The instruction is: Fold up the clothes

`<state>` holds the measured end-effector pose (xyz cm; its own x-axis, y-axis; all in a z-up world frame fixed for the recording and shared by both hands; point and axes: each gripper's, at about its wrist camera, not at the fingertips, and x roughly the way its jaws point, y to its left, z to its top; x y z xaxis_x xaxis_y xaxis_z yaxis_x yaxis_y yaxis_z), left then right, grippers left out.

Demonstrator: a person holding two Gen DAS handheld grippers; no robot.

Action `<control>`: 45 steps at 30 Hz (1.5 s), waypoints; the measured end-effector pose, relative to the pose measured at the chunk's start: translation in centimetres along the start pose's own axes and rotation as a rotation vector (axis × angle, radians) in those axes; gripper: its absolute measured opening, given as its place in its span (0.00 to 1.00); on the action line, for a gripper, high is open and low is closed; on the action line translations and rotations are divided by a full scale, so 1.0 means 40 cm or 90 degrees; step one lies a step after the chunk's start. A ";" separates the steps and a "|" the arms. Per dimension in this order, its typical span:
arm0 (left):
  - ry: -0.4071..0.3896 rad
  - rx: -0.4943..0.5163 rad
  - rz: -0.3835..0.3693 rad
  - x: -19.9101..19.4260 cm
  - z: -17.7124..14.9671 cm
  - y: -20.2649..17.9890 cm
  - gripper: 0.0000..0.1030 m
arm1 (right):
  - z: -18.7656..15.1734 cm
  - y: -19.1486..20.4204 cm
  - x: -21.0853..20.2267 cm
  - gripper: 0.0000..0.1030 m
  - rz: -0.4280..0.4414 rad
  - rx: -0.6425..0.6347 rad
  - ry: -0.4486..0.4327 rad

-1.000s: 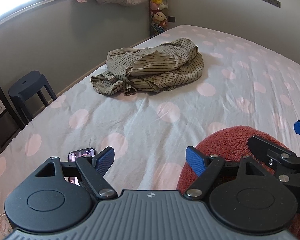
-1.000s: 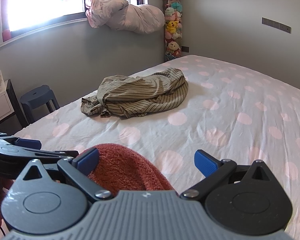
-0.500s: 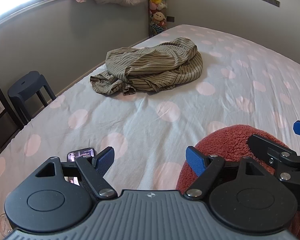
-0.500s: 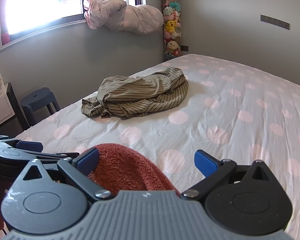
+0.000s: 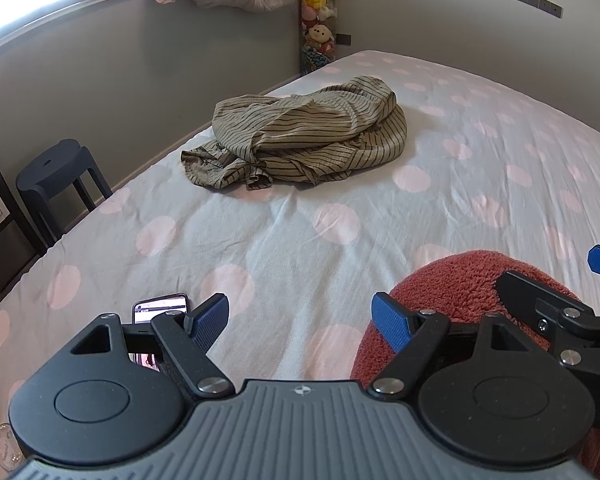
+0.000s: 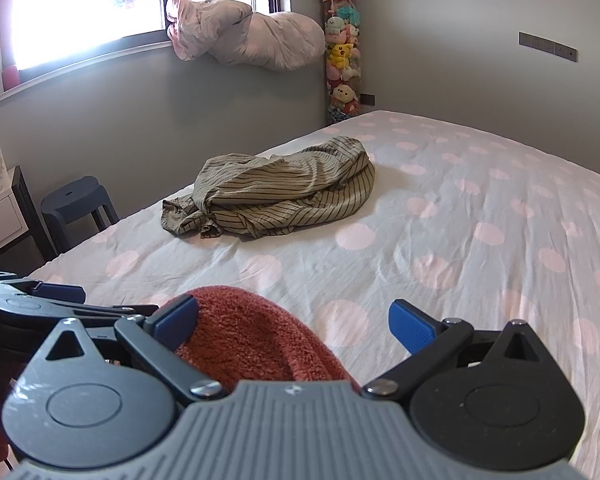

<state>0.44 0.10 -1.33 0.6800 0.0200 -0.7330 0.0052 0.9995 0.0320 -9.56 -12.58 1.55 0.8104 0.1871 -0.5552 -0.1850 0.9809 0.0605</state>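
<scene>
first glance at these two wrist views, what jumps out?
The crumpled striped garment heaped mid-bed on the polka-dot sheet, toward the window wall. Up close, a fuzzy red fabric mound bulges between the two open claws, left claw and right claw; neither grips anything. A phone with its screen lit lies on the sheet by the left claw.

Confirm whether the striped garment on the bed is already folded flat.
No: the striped garment lies in a crumpled, bunched heap on the polka-dot bed sheet, with neither open gripper touching it.
</scene>
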 end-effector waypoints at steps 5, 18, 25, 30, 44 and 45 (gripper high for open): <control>0.000 -0.003 0.001 0.001 0.001 0.002 0.76 | -0.002 -0.001 -0.002 0.99 -0.001 0.001 -0.002; 0.000 -0.003 0.003 0.000 -0.002 0.000 0.76 | -0.007 -0.003 -0.007 0.99 0.000 0.001 -0.004; -0.001 -0.003 0.003 0.001 -0.001 0.001 0.76 | -0.008 -0.002 -0.009 0.99 0.001 -0.001 -0.007; -0.017 0.012 0.004 0.001 -0.002 -0.003 0.76 | -0.008 0.000 -0.010 0.99 0.014 -0.024 -0.017; -0.094 0.017 -0.010 0.011 0.055 0.042 0.76 | 0.052 -0.076 0.018 0.99 0.114 -0.106 -0.124; -0.096 0.012 -0.009 0.016 0.065 0.059 0.76 | 0.063 -0.078 0.032 0.99 0.115 -0.122 -0.123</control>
<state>2.82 2.39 0.04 0.7824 0.0003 -0.6227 0.0286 0.9989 0.0364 -6.56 -15.28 2.75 0.8420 0.3820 -0.3810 -0.4222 0.9062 -0.0244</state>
